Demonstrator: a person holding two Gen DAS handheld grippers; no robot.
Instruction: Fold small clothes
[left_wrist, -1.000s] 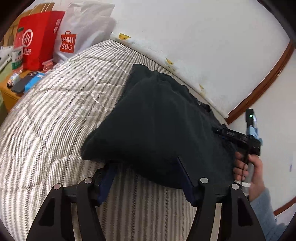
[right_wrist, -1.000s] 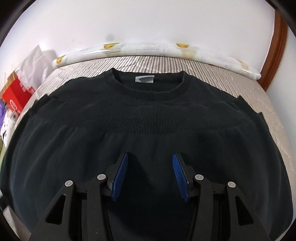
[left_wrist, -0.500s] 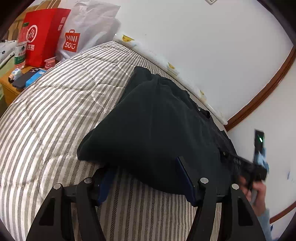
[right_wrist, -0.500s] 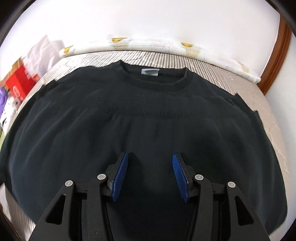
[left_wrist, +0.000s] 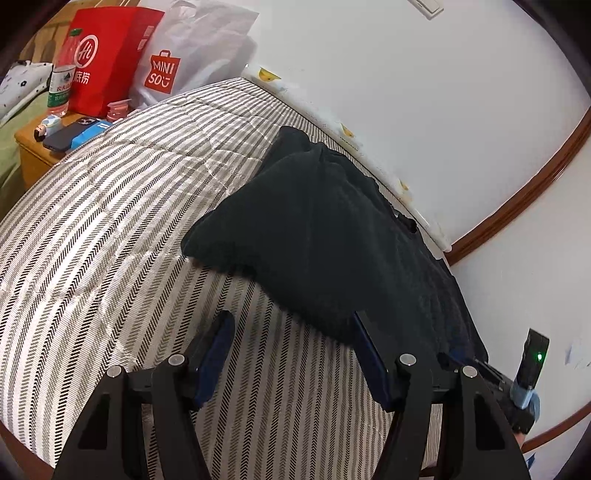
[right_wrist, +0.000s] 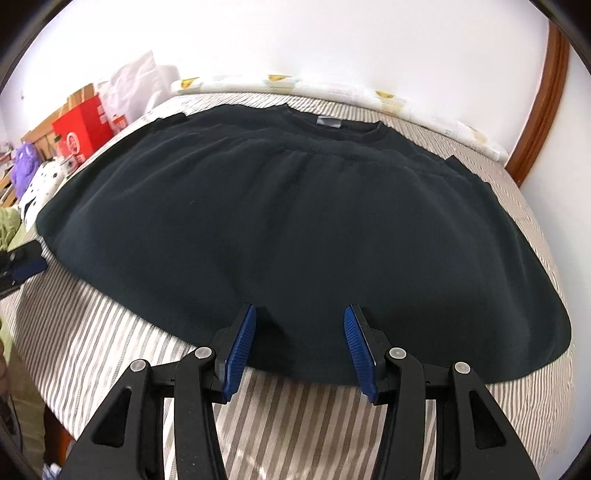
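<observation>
A black sweater lies on the striped bed, its bottom part folded up over the body, with the collar and grey label toward the wall. It also shows in the left wrist view, seen from its left side. My right gripper is open and empty at the near folded edge, its blue pads just over the cloth. My left gripper is open and empty above the bedspread, its right finger at the sweater's near corner. The right gripper's body shows at the lower right of the left wrist view.
The striped bedspread spreads left of the sweater. A red bag and a white MINISO bag stand by the wall. A bedside table holds a phone, a bottle and small items. The white wall runs behind the bed.
Both grippers have pulled back toward the near side of the bed. The right gripper's pads have moved from over the sweater's middle to its near edge. The sweater lies still.
</observation>
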